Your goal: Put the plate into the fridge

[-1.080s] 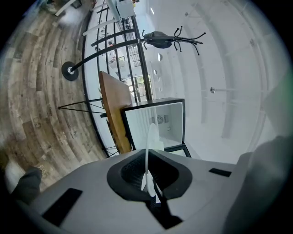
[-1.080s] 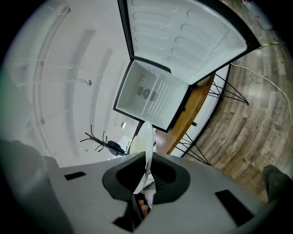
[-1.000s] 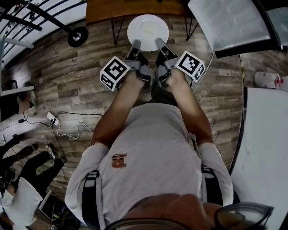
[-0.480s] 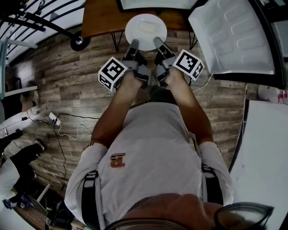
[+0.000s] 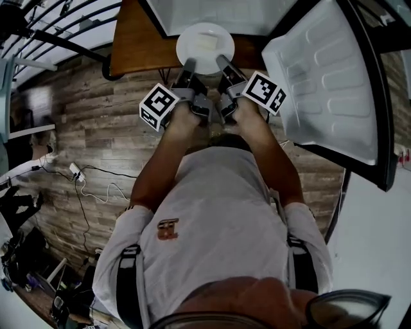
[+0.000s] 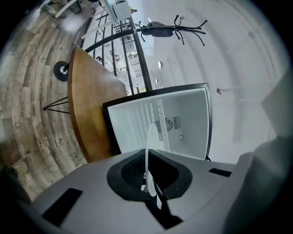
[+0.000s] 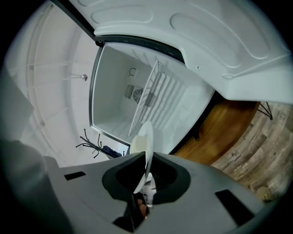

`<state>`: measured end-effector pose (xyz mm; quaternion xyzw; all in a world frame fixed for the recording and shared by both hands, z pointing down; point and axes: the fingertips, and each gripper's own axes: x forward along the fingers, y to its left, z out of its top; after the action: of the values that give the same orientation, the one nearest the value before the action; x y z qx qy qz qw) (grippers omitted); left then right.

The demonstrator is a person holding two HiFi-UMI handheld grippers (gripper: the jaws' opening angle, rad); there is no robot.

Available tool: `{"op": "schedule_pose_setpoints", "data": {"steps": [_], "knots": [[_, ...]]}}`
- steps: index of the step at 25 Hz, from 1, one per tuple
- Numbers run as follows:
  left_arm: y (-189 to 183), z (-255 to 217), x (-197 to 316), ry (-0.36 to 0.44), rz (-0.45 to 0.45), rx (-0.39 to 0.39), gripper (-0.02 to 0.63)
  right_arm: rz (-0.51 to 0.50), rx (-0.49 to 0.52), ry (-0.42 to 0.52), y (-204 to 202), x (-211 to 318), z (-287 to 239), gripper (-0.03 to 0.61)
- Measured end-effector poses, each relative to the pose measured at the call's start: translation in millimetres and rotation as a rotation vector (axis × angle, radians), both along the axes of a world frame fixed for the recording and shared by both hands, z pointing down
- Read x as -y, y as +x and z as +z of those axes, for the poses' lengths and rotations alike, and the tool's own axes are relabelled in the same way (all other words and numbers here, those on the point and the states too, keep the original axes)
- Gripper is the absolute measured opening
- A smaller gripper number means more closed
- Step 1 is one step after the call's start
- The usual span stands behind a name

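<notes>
Wooden table bears open-doored fridge; left tongs, right tongs clench plate.

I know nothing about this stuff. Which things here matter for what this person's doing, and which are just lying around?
In the job:
white plate, held at its rim by the left tongs and right tongs
open fridge
fridge door

Just lying about:
coat rack
power strip with cables

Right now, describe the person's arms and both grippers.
Left gripper and right gripper: grey bodies, dark tapered jaws, each bearing a white cube with black square markers. Arms: bare forearms, short sleeves of a light shirt with dark shoulder straps.
</notes>
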<state>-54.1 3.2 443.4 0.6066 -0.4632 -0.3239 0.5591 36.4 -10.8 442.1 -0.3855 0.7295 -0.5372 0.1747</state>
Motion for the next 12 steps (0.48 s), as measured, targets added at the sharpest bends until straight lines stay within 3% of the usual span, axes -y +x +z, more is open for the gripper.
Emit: {"op": "schedule_pose_setpoints", "data": {"steps": [3,7,12], "knots": [[24.0,1.6,58.5,-0.018,-0.025,0.001,0.025,-0.024,-0.003,-0.014,23.9,60.9,1.6,0.054],[28.3,6.6,91.8,-0.031,-0.046,0.009,0.025,-0.038,0.002,-0.029,27.9,96.1,7.5,0.054],[24.5,4.0,169.7,-0.055,-0.069,0.014,0.025,-0.058,0.002,-0.056,23.5,176.1,6.4,0.054]]}}
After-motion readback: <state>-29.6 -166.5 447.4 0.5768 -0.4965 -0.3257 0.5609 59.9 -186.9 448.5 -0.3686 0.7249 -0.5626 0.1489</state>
